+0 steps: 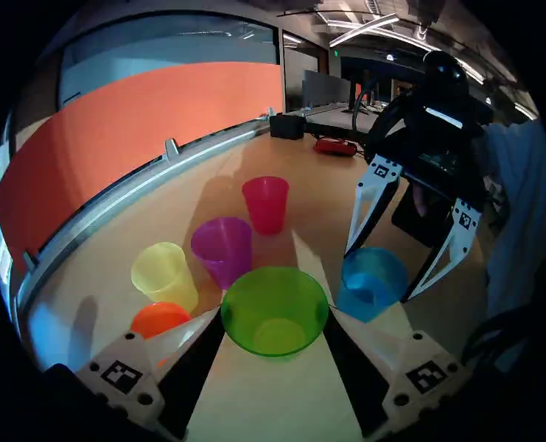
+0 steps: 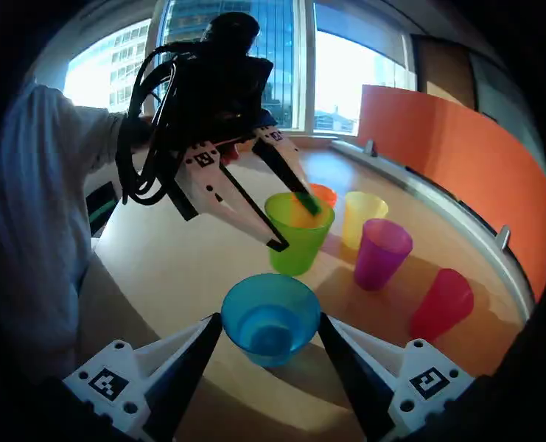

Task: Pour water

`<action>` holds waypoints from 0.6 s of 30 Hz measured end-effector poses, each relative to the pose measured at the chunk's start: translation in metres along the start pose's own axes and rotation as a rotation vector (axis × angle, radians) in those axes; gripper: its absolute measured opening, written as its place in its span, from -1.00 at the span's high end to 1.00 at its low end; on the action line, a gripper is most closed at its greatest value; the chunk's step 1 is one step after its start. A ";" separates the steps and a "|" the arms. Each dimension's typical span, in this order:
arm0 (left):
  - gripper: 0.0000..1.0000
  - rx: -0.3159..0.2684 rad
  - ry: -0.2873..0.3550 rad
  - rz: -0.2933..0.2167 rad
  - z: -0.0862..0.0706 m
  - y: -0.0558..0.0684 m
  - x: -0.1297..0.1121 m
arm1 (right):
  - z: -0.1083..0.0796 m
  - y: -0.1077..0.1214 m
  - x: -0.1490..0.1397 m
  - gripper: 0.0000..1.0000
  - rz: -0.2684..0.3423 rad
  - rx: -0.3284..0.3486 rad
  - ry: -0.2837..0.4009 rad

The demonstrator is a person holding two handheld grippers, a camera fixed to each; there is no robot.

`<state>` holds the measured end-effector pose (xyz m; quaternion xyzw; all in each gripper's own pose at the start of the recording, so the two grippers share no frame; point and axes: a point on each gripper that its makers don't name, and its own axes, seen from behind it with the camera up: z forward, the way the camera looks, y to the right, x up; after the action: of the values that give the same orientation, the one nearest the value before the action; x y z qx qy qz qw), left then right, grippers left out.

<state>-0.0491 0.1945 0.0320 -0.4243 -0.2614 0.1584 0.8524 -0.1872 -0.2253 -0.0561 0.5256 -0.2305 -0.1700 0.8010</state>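
Water point(image 2: 269, 340) seems to lie low in the blue cup point(image 2: 270, 324), as a darker pool at the bottom. This cup stands upright on the table point(image 1: 313, 221), just beside the green cup point(image 1: 275, 309).

The right gripper point(image 2: 269, 322) is closed about halfway around the blue cup, with a finger against each side of it. The left gripper point(image 1: 273, 315) has the green cup the same way, both fingers pressed to its wall below the rim. The green cup is also upright, and whether it holds any water cannot be told through the tinted plastic.

Judged from this, the pour has not begun. Both cups are gripped, neither is tipped, and no stream runs between them. Lifting one cup, most likely the blue one, bringing it over the green cup and tipping it is all still to do.

Four spare cups stand around the green cup on the side away from the blue one. The purple cup point(image 1: 223, 249) and yellow cup point(image 1: 163, 274) are near it, and the orange cup point(image 1: 158, 318) is close by the yellow one. The red cup point(image 1: 265, 204) stands farther off, beyond the purple.

A white sleeve point(image 2: 22, 221) shows behind the left gripper.

No brand or legible writing appears anywhere. The fingers carry only square black-and-white markers point(image 1: 121, 374).
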 end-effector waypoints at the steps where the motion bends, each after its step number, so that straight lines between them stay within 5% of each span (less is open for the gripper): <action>1: -0.77 0.002 0.003 -0.001 -0.001 0.000 0.000 | 0.001 0.000 0.000 -0.99 -0.001 0.001 -0.001; 18: -0.78 0.023 0.038 -0.032 -0.014 -0.003 0.004 | 0.013 0.002 -0.002 -0.83 0.015 0.003 -0.012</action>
<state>-0.0378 0.1856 0.0284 -0.4133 -0.2503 0.1397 0.8643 -0.1955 -0.2338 -0.0506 0.5239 -0.2395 -0.1668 0.8002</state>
